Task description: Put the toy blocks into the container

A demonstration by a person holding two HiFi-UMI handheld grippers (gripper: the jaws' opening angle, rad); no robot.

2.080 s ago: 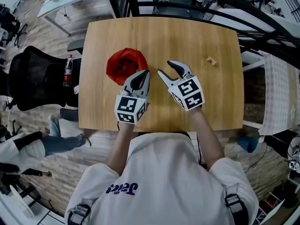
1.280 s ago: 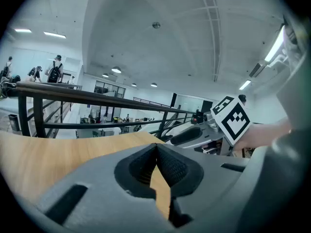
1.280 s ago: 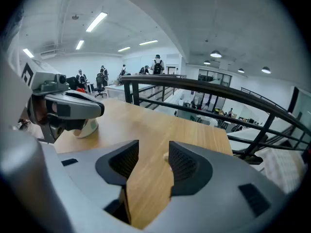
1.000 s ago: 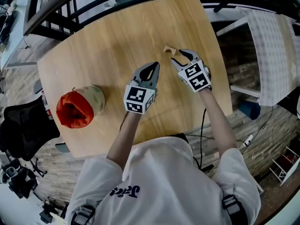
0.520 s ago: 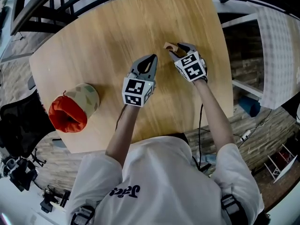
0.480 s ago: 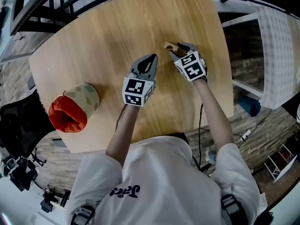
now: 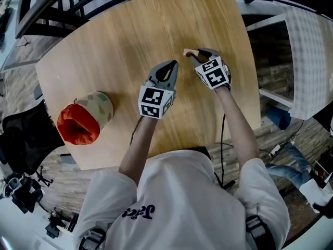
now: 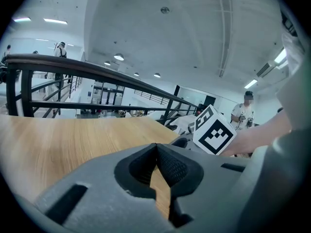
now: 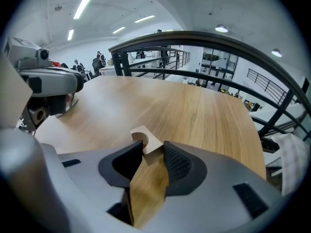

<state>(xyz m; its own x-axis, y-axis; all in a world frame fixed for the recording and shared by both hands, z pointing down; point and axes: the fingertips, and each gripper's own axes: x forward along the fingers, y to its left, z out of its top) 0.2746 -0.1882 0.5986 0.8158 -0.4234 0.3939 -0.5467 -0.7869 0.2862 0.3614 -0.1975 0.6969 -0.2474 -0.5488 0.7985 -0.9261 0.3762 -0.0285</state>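
Note:
A small pale wooden block with a curved notch lies on the wooden table toward its far right. My right gripper reaches over it, its jaws closing, and the block sits between the fingertips of the right gripper, touched on both sides. My left gripper hovers just left of it, shut and empty, and in its own view the left gripper has its tips together. The container, a soft pouch with an orange lining, lies on its side at the table's near left.
A black chair stands off the table's left edge. A dark railing runs beyond the far edge. The table's right edge is close to my right gripper. Bare tabletop lies between the grippers and the pouch.
The right gripper's jaws have come in round the block. The head view has shifted slightly; both grippers stay near the block, and the pouch has not moved.

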